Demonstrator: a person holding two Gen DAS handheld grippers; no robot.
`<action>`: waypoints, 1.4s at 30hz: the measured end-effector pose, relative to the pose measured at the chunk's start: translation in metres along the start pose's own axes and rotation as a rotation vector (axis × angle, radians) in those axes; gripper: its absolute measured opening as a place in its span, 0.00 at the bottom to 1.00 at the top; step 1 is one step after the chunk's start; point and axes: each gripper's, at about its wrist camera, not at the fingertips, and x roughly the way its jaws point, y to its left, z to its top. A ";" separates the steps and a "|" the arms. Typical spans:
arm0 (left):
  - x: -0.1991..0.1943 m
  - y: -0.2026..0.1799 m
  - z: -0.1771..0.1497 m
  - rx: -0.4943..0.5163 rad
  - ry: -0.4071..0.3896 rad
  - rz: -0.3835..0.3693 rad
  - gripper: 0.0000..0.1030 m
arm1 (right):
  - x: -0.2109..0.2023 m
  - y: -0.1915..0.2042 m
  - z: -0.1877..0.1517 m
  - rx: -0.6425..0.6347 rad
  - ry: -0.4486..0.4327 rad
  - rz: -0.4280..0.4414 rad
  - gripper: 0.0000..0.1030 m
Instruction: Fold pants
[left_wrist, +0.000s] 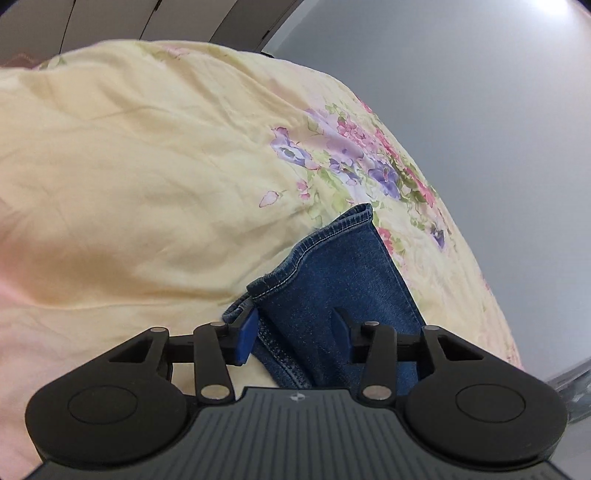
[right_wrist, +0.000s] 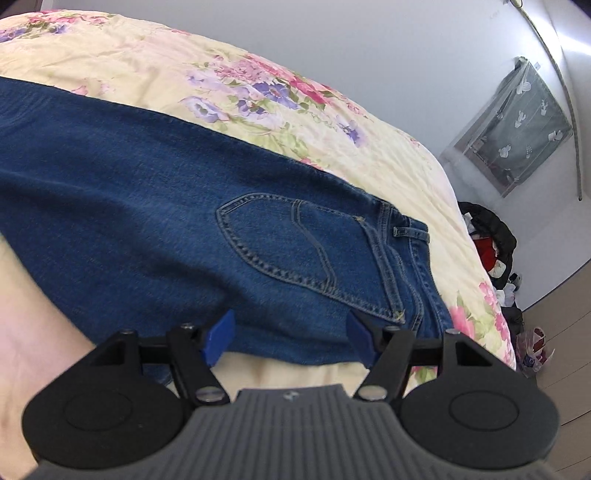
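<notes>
Denim made up the pants (right_wrist: 155, 192), a mid-blue weave with paler contrast stitching, spread flat on a bed under a cream sheet (left_wrist: 129, 184) printed with pink and purple flowers. In the right wrist view the seat end faced up: a back pocket (right_wrist: 280, 243) with a curved stitched line, a belt loop at the waistband (right_wrist: 410, 232), and the leg running off toward the upper left. The fabric there lay smooth, its near edge a straight fold line against the sheet.

In the left wrist view the hem end (left_wrist: 332, 280) showed, cuffs stacked and slightly offset, the double-stitched hems curling open.

The left gripper (left_wrist: 295, 332) had its jaws partly apart, with the hem cloth lying between the blue pads; whether the pads pressed on it could not be told. The right gripper (right_wrist: 291, 336) sat at the near edge of the pants below the pocket, jaws wide apart, pads over the denim without clamping it.

A grey wall (left_wrist: 480, 110) stood beyond the bed, with bags (right_wrist: 491, 240) on the floor in the corner.
</notes>
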 end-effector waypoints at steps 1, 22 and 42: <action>0.003 0.000 0.000 -0.008 -0.002 0.000 0.41 | -0.002 0.003 -0.001 0.002 0.005 0.006 0.60; 0.014 -0.027 -0.006 0.156 -0.027 0.200 0.01 | -0.011 0.074 -0.020 0.023 0.018 0.077 0.11; 0.009 -0.026 -0.017 0.303 0.011 0.244 0.18 | -0.004 0.022 -0.031 0.146 0.086 0.132 0.23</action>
